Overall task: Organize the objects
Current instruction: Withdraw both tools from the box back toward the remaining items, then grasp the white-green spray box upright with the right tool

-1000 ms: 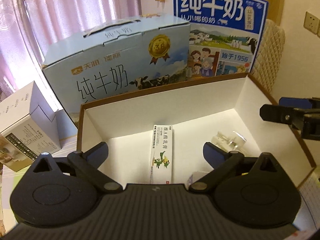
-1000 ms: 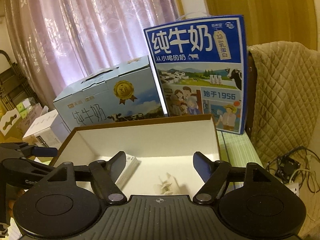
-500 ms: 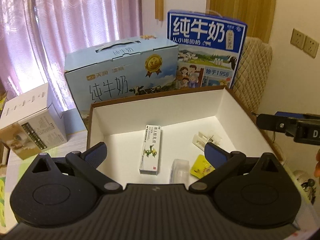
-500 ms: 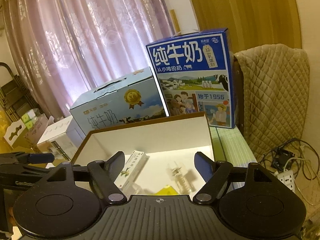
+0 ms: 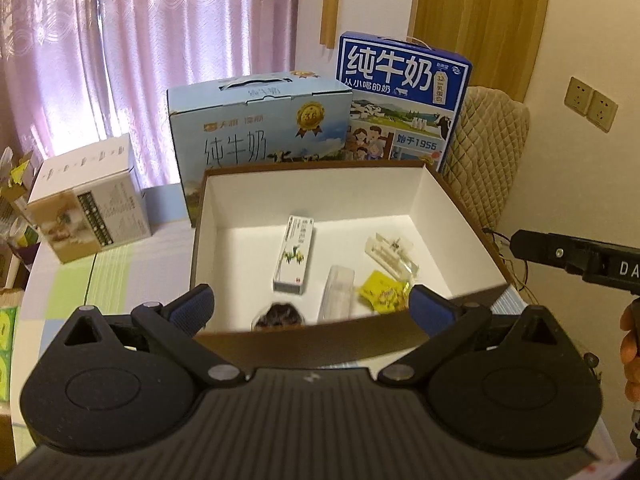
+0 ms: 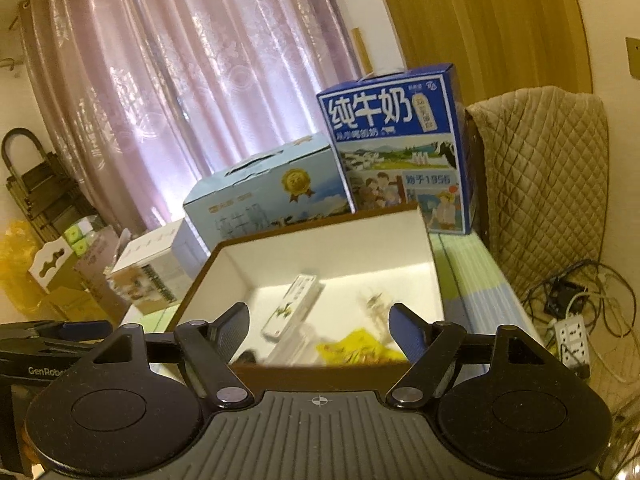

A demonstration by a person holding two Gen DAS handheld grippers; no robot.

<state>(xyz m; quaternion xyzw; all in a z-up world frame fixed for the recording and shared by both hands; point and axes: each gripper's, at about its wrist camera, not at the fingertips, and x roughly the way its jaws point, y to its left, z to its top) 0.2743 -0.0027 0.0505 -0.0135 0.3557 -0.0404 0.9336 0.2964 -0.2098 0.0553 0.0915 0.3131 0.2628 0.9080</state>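
Observation:
An open brown box with a white inside (image 5: 320, 192) (image 6: 328, 252) stands on the table. In it lie a white medicine carton (image 5: 295, 253) (image 6: 291, 306), a clear plastic case (image 5: 337, 292), a yellow packet (image 5: 382, 292) (image 6: 356, 350), a clear plastic piece (image 5: 390, 251) and a dark round thing (image 5: 280, 315) by the near wall. My left gripper (image 5: 310, 308) hangs open in front of the box's near wall, holding nothing. My right gripper (image 6: 320, 320) is open and empty too, back from the box; its arm shows at the right of the left wrist view (image 5: 576, 256).
Behind the box stand a light blue milk carton case (image 5: 256, 128) and a taller dark blue milk case (image 5: 400, 104). A white carton (image 5: 88, 196) sits at the left. A quilted chair back (image 6: 544, 184) and a power strip with cables (image 6: 572, 340) are at the right.
Both grippers have drawn back and risen away from the box. More of its contents and the near wall now show. Both jaws stay open.

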